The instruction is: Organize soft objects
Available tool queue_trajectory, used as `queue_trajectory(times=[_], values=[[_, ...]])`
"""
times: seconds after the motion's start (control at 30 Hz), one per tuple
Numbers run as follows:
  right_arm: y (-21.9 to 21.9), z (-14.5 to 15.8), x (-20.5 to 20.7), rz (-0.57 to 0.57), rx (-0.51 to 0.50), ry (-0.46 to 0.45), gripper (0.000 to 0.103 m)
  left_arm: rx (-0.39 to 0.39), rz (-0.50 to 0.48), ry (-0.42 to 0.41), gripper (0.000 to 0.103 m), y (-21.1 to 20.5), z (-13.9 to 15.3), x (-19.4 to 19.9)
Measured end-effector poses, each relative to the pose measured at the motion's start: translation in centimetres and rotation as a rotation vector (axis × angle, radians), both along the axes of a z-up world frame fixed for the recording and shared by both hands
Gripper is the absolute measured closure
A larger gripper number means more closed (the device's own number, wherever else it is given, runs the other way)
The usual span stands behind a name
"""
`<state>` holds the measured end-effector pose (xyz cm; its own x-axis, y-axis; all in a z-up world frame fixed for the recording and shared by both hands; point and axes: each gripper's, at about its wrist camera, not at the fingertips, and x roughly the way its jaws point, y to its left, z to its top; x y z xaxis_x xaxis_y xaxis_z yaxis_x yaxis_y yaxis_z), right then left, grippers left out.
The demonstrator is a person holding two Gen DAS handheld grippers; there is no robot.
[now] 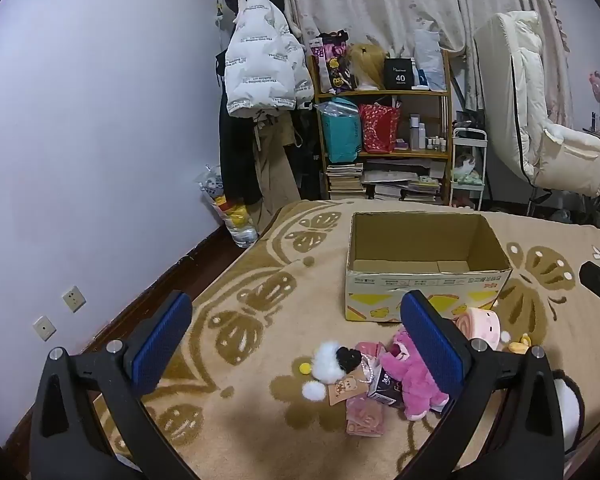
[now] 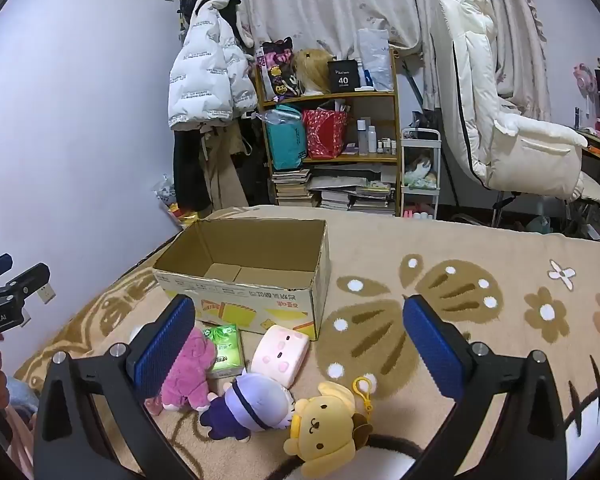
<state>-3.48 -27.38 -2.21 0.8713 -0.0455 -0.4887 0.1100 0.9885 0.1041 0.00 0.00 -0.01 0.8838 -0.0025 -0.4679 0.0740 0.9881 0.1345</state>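
Soft toys lie on the patterned bed blanket (image 2: 480,248) just before the open cardboard box (image 2: 256,280): a pink plush (image 2: 188,376), a purple doll (image 2: 256,404), a yellow dog (image 2: 324,428) and a pink cushion (image 2: 280,352). The left gripper (image 1: 296,344) and right gripper (image 2: 300,344) both hover spread apart, holding nothing.

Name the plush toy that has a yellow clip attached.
The yellow dog plush, nearest the camera, carries the yellow clip. The pink plush and purple-hatted plush show none.
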Motion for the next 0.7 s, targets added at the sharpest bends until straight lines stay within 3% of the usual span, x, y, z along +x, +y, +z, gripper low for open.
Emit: queue_trajectory(times=[0.7], values=[[-0.12,-0.10,0.03,-0.001,0.003,0.005,0.000,-0.007,-0.001,0.017,0.000,0.40,0.03,0.25]])
